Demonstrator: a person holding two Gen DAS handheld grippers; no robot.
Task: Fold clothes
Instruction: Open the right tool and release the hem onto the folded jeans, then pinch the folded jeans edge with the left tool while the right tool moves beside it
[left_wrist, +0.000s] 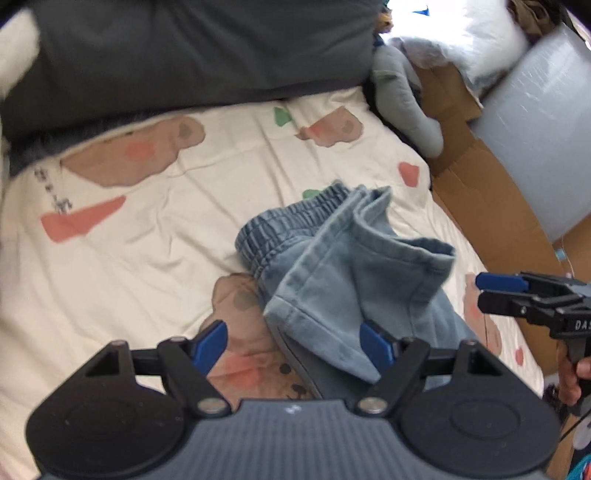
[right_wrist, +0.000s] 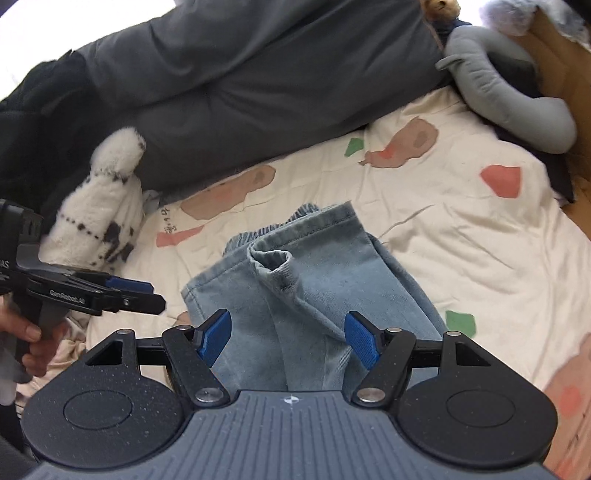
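Both jaws stand wide, holding nothing: left gripper (left_wrist: 293, 345) and right gripper (right_wrist: 288, 338) hover over folded jeans (right_wrist: 310, 280) lying near the bed's (left_wrist: 147, 236) right edge; each gripper's body hides the jeans' near end.

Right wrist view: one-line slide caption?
Open right hand-held gripper above folded jeans on a printed sheet; left hand-held gripper alongside.

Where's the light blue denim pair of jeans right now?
The light blue denim jeans lie partly folded on the cream patterned bedsheet, just ahead of both open grippers, with the dark grey duvet beyond them.
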